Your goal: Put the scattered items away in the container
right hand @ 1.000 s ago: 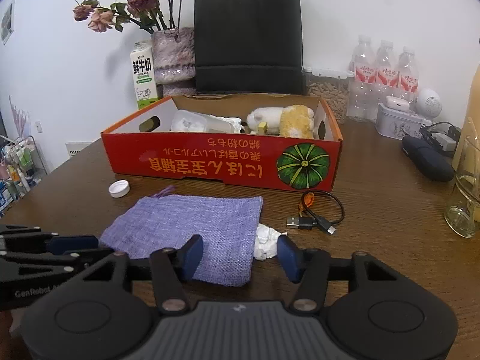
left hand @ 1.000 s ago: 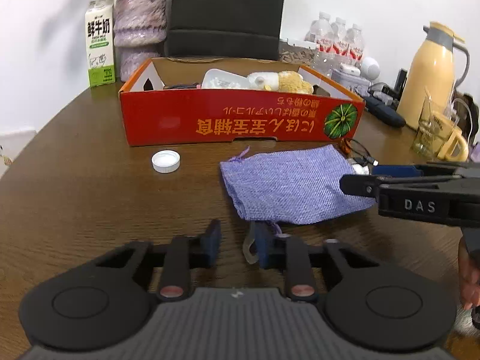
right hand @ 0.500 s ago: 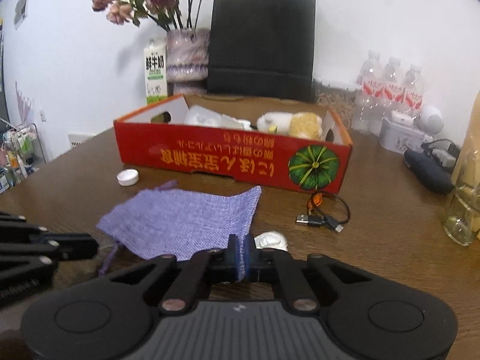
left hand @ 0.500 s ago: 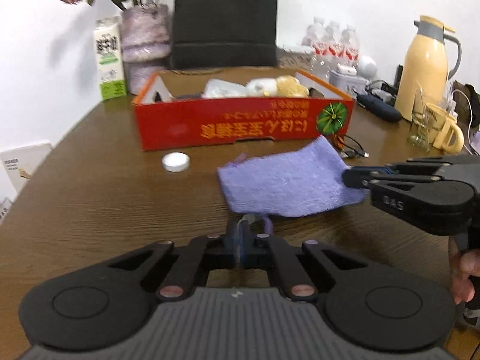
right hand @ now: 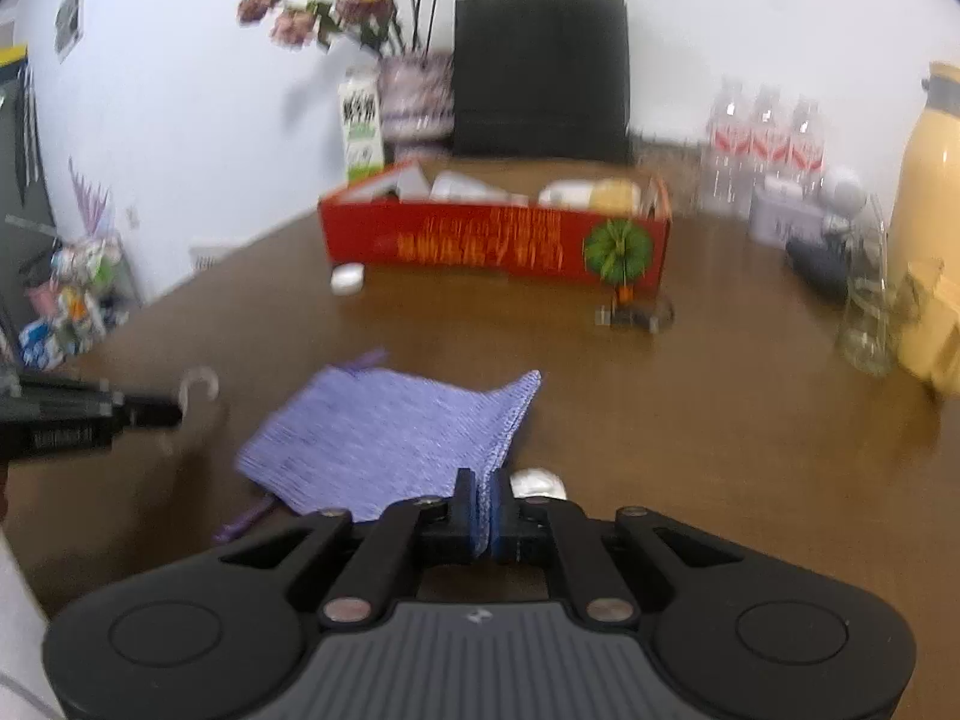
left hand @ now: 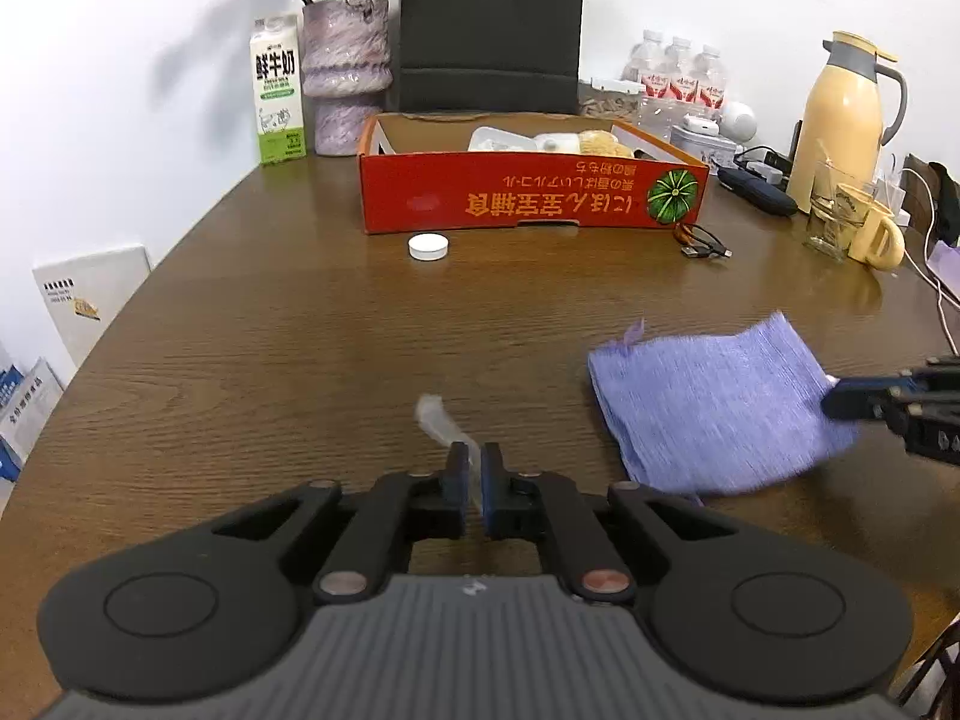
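A brown wooden table (left hand: pixel 252 360) fills both views. At its far side a red cardboard box (left hand: pixel 528 198) is seen, already holding a clear plastic tray and pale soft items. Behind the box stand a black paper bag (left hand: pixel 492 30), a vase of flowers (left hand: pixel 345 90) and a milk carton (left hand: pixel 277 99); a yellow thermos jug (left hand: pixel 846 114) is set off to the right.

A purple woven cloth pouch (right hand: pixel 390 438) is spread over the near part of the table, well apart from the box. Its near corner is pinched in the right gripper (right hand: pixel 482 510), whose jaws are closed tight on the fabric. A crumpled white object (right hand: pixel 538 483) lies just beside that gripper.

The left gripper (left hand: pixel 471 477) is closed on a small clear plastic strip (left hand: pixel 441 420), to the left of the pouch and apart from it.

A black cable (left hand: pixel 702 243) and a white bottle cap (left hand: pixel 428 246) are left lying on the table just in front of the box.
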